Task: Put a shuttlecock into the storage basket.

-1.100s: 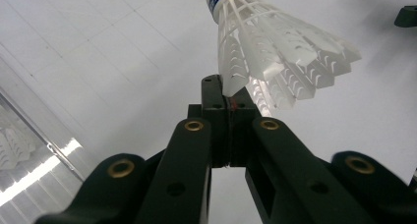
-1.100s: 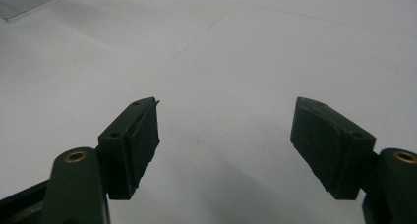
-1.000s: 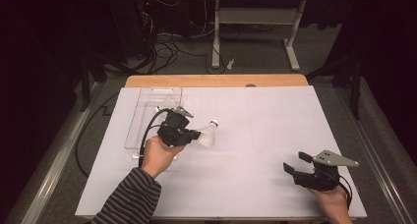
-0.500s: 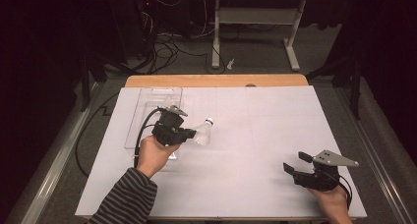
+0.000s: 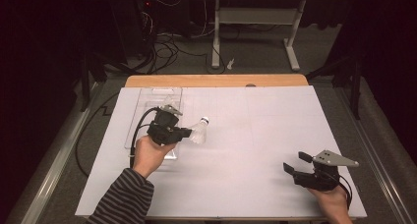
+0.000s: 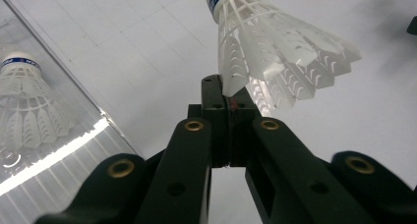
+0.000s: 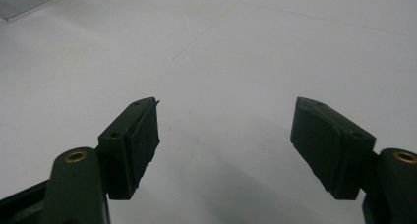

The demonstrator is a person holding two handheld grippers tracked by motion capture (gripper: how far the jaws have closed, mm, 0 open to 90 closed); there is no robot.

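A white plastic shuttlecock (image 6: 275, 52) with a blue band at its cork hangs just above the white sheet, cork pointing away from me. My left gripper (image 6: 227, 94) is shut on the rim of its skirt. From above, the left gripper (image 5: 186, 133) sits at the right edge of a clear plastic tray (image 5: 147, 111), the shuttlecock (image 5: 199, 131) sticking out to its right. A second shuttlecock (image 6: 24, 101) lies inside the tray (image 6: 64, 155). My right gripper (image 5: 295, 161) rests near the front right corner, and its jaws (image 7: 226, 130) stand wide open over bare sheet.
A white sheet (image 5: 255, 135) covers the table, with a strip of wooden edge (image 5: 216, 80) at the far side. Behind the table are cables and a white desk frame (image 5: 255, 17) on the dark floor. A metal rail (image 5: 54, 165) runs along the left side.
My left hand has drifted slightly left toward the tray, carrying the shuttlecock with it. The right hand has stayed where it was.
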